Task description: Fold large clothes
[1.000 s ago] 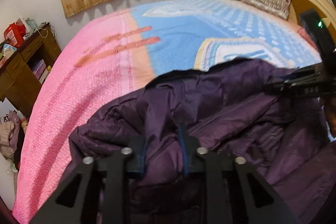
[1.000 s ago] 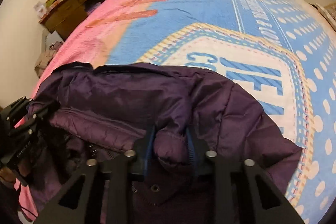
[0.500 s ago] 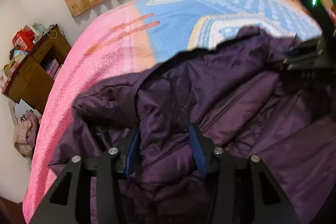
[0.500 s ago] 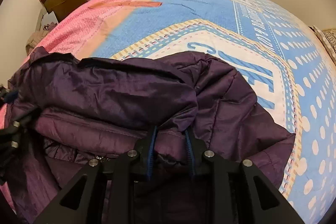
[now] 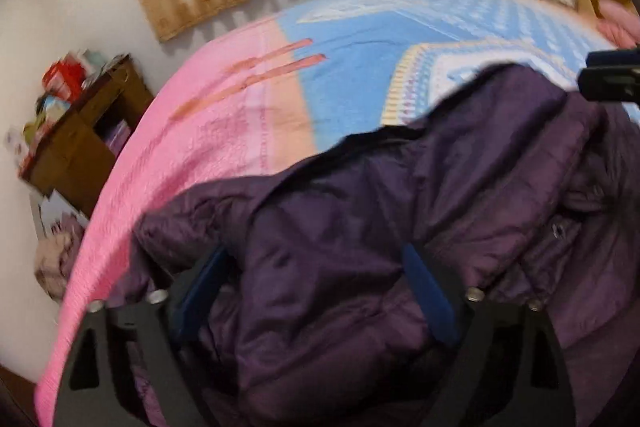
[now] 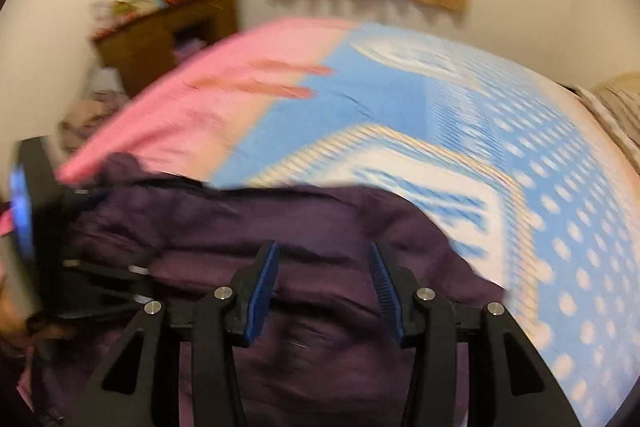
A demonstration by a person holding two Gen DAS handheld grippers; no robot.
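Spreading wide over the purple jacket, left claw opening with a fold bulging between its pads, jacket bunched at the bed's near edge, right claw opening, half-spread above the fabric, bare bedspread beyond.

Both handheld grippers, the left gripper and the right gripper, are black, angular frames with silver screws and ribbed blue pads.
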